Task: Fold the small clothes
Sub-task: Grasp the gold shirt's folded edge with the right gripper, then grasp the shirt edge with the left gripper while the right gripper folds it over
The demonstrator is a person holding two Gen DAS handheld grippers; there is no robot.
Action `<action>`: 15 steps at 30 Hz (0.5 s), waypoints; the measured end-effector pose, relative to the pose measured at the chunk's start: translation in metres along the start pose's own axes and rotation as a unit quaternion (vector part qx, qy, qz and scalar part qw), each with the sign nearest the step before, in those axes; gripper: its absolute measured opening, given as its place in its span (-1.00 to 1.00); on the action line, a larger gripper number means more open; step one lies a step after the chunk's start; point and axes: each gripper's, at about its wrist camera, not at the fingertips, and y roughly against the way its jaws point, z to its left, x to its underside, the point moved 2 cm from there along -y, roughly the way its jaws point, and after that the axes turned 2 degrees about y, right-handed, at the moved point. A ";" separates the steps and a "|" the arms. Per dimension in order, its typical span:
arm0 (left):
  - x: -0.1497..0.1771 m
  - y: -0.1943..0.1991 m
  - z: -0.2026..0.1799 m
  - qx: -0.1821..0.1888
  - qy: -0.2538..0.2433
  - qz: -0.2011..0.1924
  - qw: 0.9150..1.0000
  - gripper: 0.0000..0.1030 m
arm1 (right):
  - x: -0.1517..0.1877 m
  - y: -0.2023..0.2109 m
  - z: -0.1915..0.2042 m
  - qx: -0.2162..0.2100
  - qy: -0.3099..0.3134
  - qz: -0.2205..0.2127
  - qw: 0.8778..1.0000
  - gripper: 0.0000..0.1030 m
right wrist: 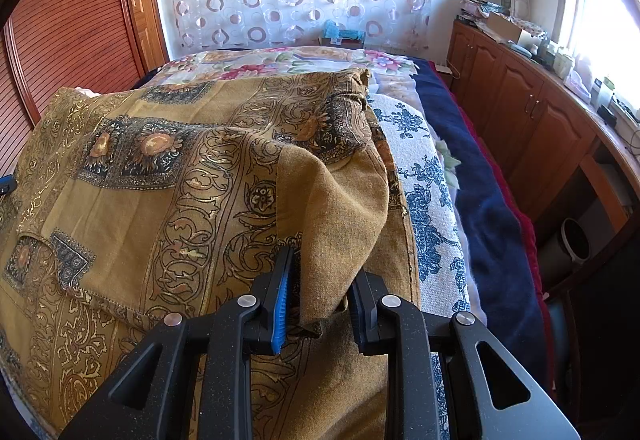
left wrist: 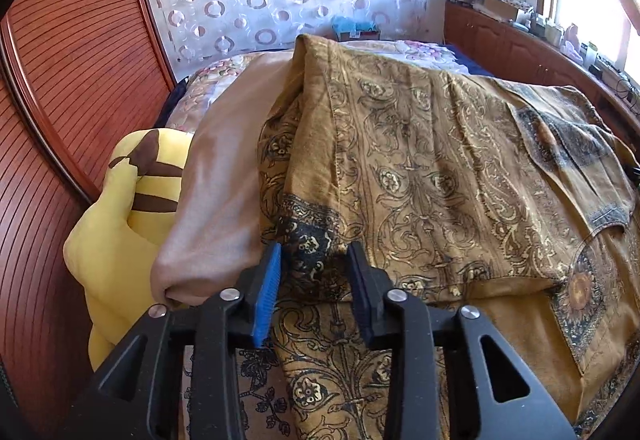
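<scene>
The mustard-gold cotton garment printed with black paisley scrollwork (left wrist: pixel 420 167) lies spread across a bed, on a cover of similar gold print. In the left wrist view its near left corner, with a dark patterned border band (left wrist: pixel 308 236), sits between the fingers of the left gripper (left wrist: pixel 314 290). The fingers stand apart with the cloth lying between them; neither blue pad (left wrist: pixel 266 296) visibly presses it. A long stitched edge runs away from the gripper up the garment toward a raised fold at the far end.

To the left, a rounded beige-grey pillow (left wrist: pixel 224 179) lies against that edge, and a yellow plush toy with brown stripes (left wrist: pixel 132 207) is wedged between the pillow and the reddish slatted wardrobe door (left wrist: pixel 68 51), so that side is tight.

In the right wrist view the right gripper (right wrist: pixel 320 300) pinches a plain gold flap of the garment (right wrist: pixel 332 224), lifted into a peak from the right edge. Beyond that edge lie a white cloth with blue flowers (right wrist: pixel 424 207), then a navy blanket (right wrist: pixel 488 199). A narrow gap separates the bed from the wooden cabinets (right wrist: pixel 532 119) on the right.
</scene>
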 end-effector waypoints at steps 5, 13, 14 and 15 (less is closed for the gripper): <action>0.000 0.000 0.000 0.005 -0.007 -0.006 1.000 -0.64 | 0.000 0.000 0.000 0.000 0.000 0.000 1.000 -0.50; -0.008 0.037 -0.011 0.032 0.000 -0.068 0.997 -0.93 | 0.000 0.000 0.000 0.000 0.000 0.000 1.000 -0.50; -0.009 0.042 -0.013 0.036 0.002 -0.073 0.997 -0.93 | 0.000 0.000 0.000 0.000 0.000 0.000 1.000 -0.50; -0.010 0.047 -0.015 0.044 0.003 -0.079 0.996 -0.93 | 0.000 0.000 0.000 0.000 0.000 0.000 1.000 -0.50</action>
